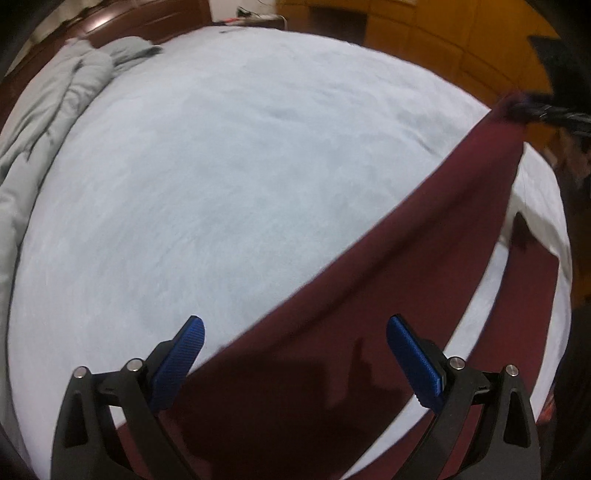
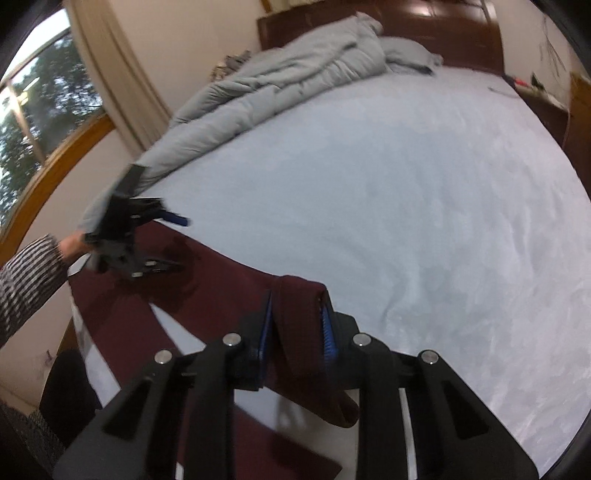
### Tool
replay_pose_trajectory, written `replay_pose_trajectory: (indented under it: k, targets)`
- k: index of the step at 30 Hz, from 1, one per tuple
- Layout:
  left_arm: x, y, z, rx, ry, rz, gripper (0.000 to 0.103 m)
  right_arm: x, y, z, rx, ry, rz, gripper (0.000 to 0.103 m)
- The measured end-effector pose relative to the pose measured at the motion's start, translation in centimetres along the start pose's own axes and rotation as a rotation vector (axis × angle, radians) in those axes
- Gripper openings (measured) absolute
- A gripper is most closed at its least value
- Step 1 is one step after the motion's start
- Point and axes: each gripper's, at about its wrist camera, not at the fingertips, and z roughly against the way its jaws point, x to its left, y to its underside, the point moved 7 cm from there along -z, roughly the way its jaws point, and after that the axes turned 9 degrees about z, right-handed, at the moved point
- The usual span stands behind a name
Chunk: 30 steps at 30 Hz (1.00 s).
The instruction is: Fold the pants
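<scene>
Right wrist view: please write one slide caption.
Right claw shut on dark maroon fabric pants above pale blue bed sheet.

The left wrist view looks forward and down from close over the bed (image 1: 240, 166), facing the headboard (image 1: 147, 18) and wardrobe (image 1: 424, 37). The right wrist view sits equally near, angled toward the window (image 2: 33, 103) and quilt (image 2: 295, 62). Both share the bed, quilt and pants (image 1: 406, 266).

Pale blue bed (image 2: 406, 184), rumpled grey duvet (image 2: 295, 70), dark headboard (image 2: 443, 33), window (image 2: 37, 103).
</scene>
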Motion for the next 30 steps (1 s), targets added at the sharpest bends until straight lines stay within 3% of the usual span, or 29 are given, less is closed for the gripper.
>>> replay_pose_trajectory:
  k: [7,8,9,11,14,18,21,24,26,30]
  targets:
    - [0.3,-0.9,-2.5,0.129,0.126,0.019,0.099,1.4,-0.8,2.0,-0.031,-0.01,0.042,0.023]
    - [0.3,-0.8,-2.8,0.144,0.133,0.024,0.093,1.4,-0.7,2.2,-0.036,-0.008,0.034,0.023]
    - [0.3,-0.6,-3.1,0.163,0.144,0.033,0.086,1.2,-0.9,2.0,-0.039,-0.008,0.022,0.023]
    - [0.4,-0.2,-3.5,0.194,0.159,0.056,0.039,0.9,-1.1,1.7,-0.049,-0.003,-0.003,0.023]
    - [0.3,0.2,-3.1,0.197,0.194,0.115,0.016,0.8,-0.9,1.3,-0.066,0.009,-0.033,0.022]
    - [-0.2,0.0,1.7,0.011,0.088,0.15,0.012,0.6,0.3,2.4,-0.113,0.021,-0.08,0.022]
    - [-3.0,2.1,6.8,-0.106,-0.024,0.149,0.012,0.6,2.3,3.7,-0.145,0.029,-0.117,0.019]
    - [-6.8,5.4,9.0,-0.139,-0.112,0.123,0.012,1.7,5.5,4.5,-0.154,0.028,-0.141,0.019]
    - [-10.2,8.3,8.5,-0.12,-0.155,0.106,0.012,2.5,8.7,4.3,-0.115,0.054,-0.155,0.019]
    - [-14.8,12.9,5.9,-0.089,-0.146,0.108,0.012,3.8,15.0,3.6,-0.05,0.058,-0.231,0.019]
